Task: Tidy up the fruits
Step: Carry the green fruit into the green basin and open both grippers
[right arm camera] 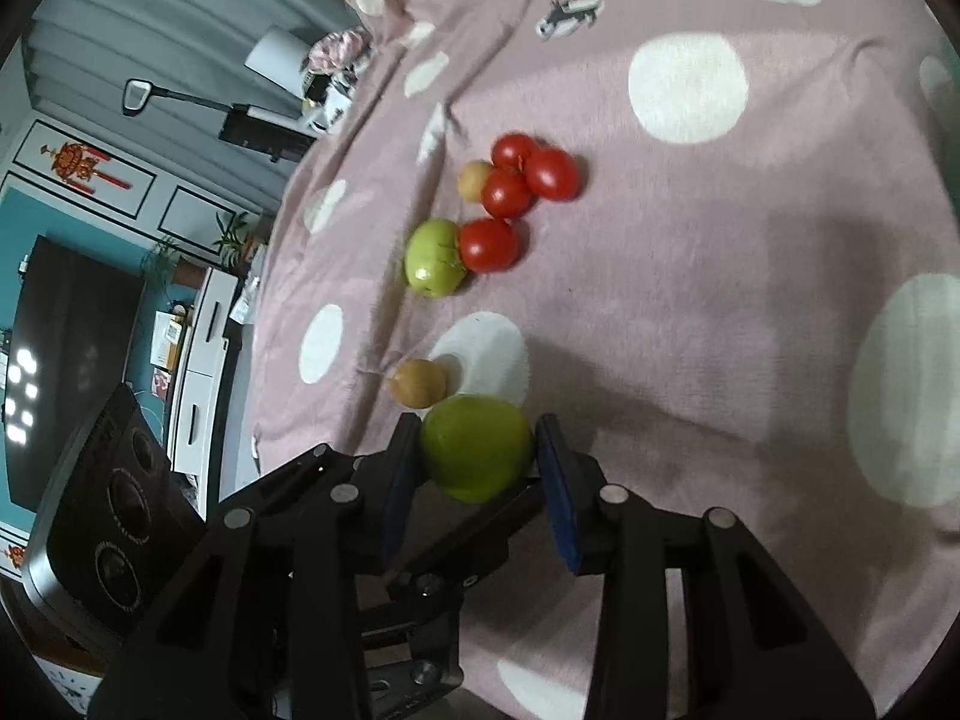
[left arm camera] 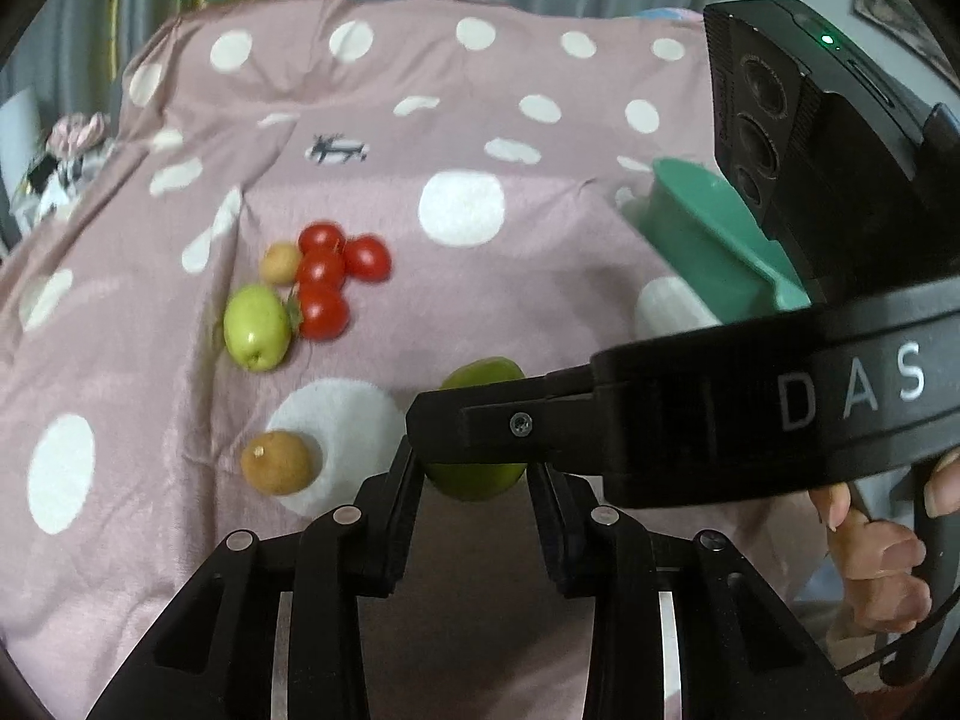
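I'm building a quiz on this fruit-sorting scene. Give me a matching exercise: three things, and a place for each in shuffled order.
Things:
1. large green fruit
2. small green fruit
3. teal container

Places:
A. against a red tomato
B. away from all the fruit
C. between jaws

Pairs: 1-C, 2-A, 3-B

White capital letters "D A S" stand on the black body of the right gripper (left arm camera: 780, 402), at the right of the left wrist view — nothing more of the word shows. Red wall ornaments at far left are not legible.
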{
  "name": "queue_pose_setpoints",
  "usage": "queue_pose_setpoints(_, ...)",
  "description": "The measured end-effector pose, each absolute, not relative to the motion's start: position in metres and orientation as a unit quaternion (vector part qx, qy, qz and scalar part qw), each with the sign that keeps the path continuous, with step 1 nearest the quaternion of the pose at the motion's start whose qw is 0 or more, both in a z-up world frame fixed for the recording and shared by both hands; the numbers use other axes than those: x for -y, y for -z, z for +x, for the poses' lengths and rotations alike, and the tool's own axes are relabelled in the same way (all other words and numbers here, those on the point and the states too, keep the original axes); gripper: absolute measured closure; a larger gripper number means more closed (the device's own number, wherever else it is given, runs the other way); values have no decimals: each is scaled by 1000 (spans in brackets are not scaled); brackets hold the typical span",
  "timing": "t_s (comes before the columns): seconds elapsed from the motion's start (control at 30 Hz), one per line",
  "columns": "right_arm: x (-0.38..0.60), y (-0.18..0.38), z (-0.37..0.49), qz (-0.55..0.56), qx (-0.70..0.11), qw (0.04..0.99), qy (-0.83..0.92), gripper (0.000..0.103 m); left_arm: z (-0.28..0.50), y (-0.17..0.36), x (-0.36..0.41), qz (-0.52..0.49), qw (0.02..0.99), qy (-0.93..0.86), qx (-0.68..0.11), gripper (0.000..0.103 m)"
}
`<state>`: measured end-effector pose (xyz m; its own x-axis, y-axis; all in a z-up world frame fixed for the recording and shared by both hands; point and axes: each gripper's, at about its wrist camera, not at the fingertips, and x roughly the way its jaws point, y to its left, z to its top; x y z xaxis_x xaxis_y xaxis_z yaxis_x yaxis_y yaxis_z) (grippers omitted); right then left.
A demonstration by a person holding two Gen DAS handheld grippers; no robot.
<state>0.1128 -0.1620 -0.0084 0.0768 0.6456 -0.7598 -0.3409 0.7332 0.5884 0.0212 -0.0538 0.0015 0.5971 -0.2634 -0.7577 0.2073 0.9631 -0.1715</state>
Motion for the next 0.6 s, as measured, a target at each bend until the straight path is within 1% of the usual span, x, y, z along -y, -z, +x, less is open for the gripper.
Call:
queue_pose_setpoints(0.1, 172, -5, 109, 140, -575, 729, -344, 64, 22, -14, 61, -13, 900, 137, -415, 67)
queue_pose_setpoints(0.3, 207, -35, 99, 159, -535, 760, -332, 64, 30, -38, 81, -19, 902, 170, -397, 67)
queue_pose_setpoints(0.4, 233, -50, 96, 176, -514, 773, -327, 64, 30, -54, 109, 17, 907, 182, -379, 67)
queue_pose_setpoints(0.6, 292, -76, 87, 210, -463, 807, -300, 64, 35, -79, 163, 49, 907, 214, -359, 67)
